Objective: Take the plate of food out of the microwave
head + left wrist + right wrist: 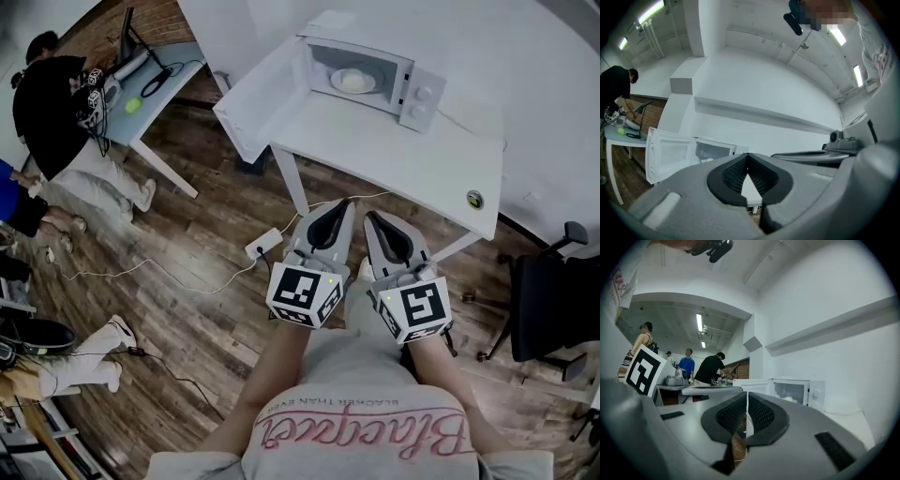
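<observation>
A white microwave [375,75] stands at the back of a white table [403,164], its door [267,94] swung open to the left. Inside it lies a plate of pale food [353,81], which also shows in the right gripper view [790,399]. Both grippers hang side by side in front of the person's body, short of the table's front edge and well away from the microwave. My left gripper [343,206] is shut with nothing in it, and its pads meet at the tip [748,158]. My right gripper [370,218] is likewise shut and holds nothing [747,395].
A small round object [475,199] lies near the table's front right corner. A power strip [264,246] with cables is on the wood floor under the table's left leg. A black office chair [548,300] stands at the right. People work at a desk [155,89] at the far left.
</observation>
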The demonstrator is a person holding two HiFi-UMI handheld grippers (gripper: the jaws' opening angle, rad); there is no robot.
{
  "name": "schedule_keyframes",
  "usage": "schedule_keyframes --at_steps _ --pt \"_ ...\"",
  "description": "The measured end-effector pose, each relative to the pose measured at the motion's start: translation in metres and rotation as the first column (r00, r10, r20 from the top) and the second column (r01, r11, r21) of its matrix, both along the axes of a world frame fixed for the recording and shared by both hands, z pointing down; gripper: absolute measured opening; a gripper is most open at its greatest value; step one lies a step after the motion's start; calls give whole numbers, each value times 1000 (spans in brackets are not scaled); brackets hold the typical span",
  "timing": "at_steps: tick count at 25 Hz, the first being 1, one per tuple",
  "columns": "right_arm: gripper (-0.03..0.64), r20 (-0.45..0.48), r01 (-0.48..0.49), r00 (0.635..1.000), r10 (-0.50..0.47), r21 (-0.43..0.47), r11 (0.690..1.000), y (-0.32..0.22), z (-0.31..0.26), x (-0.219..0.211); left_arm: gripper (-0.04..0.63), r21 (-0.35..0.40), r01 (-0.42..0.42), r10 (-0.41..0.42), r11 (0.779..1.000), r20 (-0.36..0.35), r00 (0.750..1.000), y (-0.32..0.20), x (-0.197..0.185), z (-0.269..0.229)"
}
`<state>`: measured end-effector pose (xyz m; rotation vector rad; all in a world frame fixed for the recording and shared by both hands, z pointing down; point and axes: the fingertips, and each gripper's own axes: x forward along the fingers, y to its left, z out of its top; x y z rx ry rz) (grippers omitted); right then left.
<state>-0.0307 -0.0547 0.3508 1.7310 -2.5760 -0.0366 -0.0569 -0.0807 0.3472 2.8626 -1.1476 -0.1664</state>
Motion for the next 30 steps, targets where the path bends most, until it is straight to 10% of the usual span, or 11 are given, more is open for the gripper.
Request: schedule_keyframes --at_steps 30 --pt "18 37 22 999 -20 -41 999 -159 -1 60 6 -42 22 -19 999 56 998 -155 58 6"
